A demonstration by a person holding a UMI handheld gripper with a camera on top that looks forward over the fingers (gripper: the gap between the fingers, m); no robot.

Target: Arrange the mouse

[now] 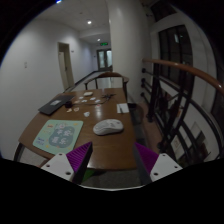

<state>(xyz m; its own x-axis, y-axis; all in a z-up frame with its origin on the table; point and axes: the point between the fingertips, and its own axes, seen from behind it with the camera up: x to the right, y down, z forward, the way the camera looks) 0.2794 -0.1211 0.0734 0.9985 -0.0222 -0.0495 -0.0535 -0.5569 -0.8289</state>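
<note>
A white computer mouse (108, 126) lies on the long brown wooden table (100, 148), just ahead of my fingers and slightly right of the middle. A pale green mouse mat (58, 134) lies on the table to the left of the mouse, ahead of my left finger. My gripper (112, 158) is open and empty, held above the table's near end. Its purple pads (78, 155) stand wide apart with nothing between them.
A dark laptop or keyboard (52, 104) lies at the table's left side. A white object (122, 107) lies beyond the mouse. Papers or plates (93, 97) sit farther along the table. Chairs (160, 105) stand along the right side. A hallway with doors lies beyond.
</note>
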